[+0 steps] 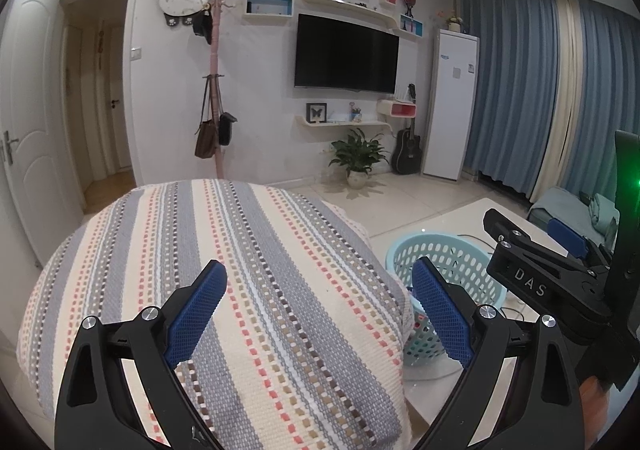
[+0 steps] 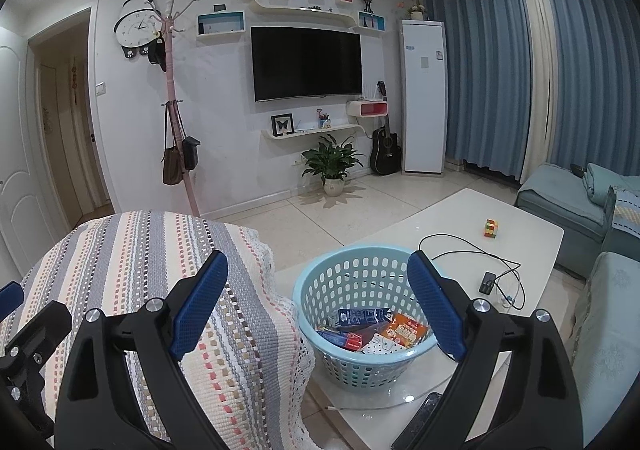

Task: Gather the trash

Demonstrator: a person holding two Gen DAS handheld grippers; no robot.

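On the white glossy table (image 2: 460, 218), toward its near edge, stands the perforated pale-blue basket (image 2: 360, 278), holding boxes and wrappers (image 2: 368, 326). At 9 o'clock, touching it, hangs a woven striped cover (image 2: 132, 250). Left gripper (image 1: 320, 314) and right gripper (image 2: 316, 302) are both spread wide, empty. Table clear at 1 o'clock.

Home living room, wall television (image 2: 306, 64), sofa (image 2: 560, 202), coat stand (image 2: 176, 98)

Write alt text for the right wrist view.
The open right gripper hangs empty above a light blue basket holding wrappers and cartons on a white coffee table, beside a striped blanket. A TV wall lies beyond.
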